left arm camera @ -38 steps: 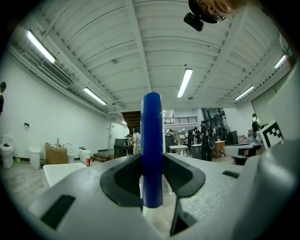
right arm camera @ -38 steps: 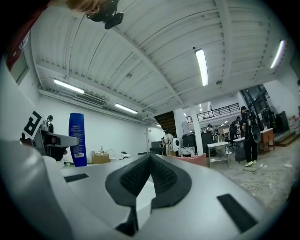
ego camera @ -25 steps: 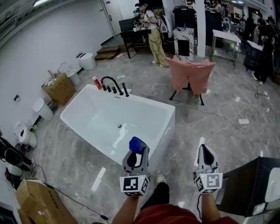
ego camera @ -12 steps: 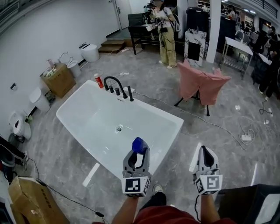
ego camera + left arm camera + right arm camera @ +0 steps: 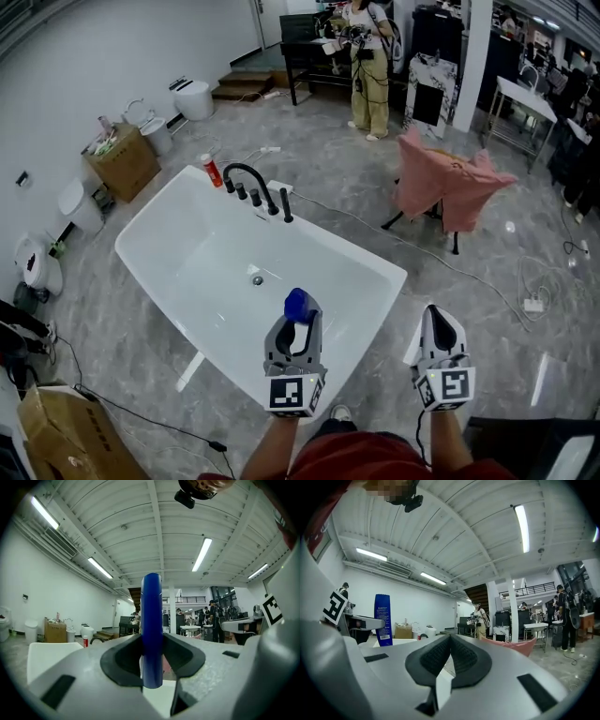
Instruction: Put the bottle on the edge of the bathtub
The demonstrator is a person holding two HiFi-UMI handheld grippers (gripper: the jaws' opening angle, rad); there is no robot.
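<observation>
Bottle [image 5: 298,307], the blue one: where is it?
— Upright in the left tongs [image 5: 297,328], low in the middle of the head view. The pads clamp its sides, and in the left gripper view it [image 5: 152,634] rises well above them. It is not standing on the tub's edge.
— And the right tongs [image 5: 436,319]?
— Lower right, pads pressed together with nothing between them [image 5: 450,644]. Their camera catches the bottle [image 5: 383,619] off at the left.
— What about the bathtub [image 5: 216,262]?
— White, rectangular, set slantwise across the middle of the frame. A black faucet [image 5: 246,178] stands on its far rim, with a small red-and-white container [image 5: 210,171] at the rim's upper-left corner.
— And the room?
— Glossy grey marbled floor [image 5: 122,347], plain white wall at upper left. A cardboard box [image 5: 122,164] sits by that wall. A pink cloth [image 5: 445,183] drapes over a stand at upper right. A person [image 5: 370,66] stands at the top. The white things along the left edge may be toilets, though they are too small to tell.
</observation>
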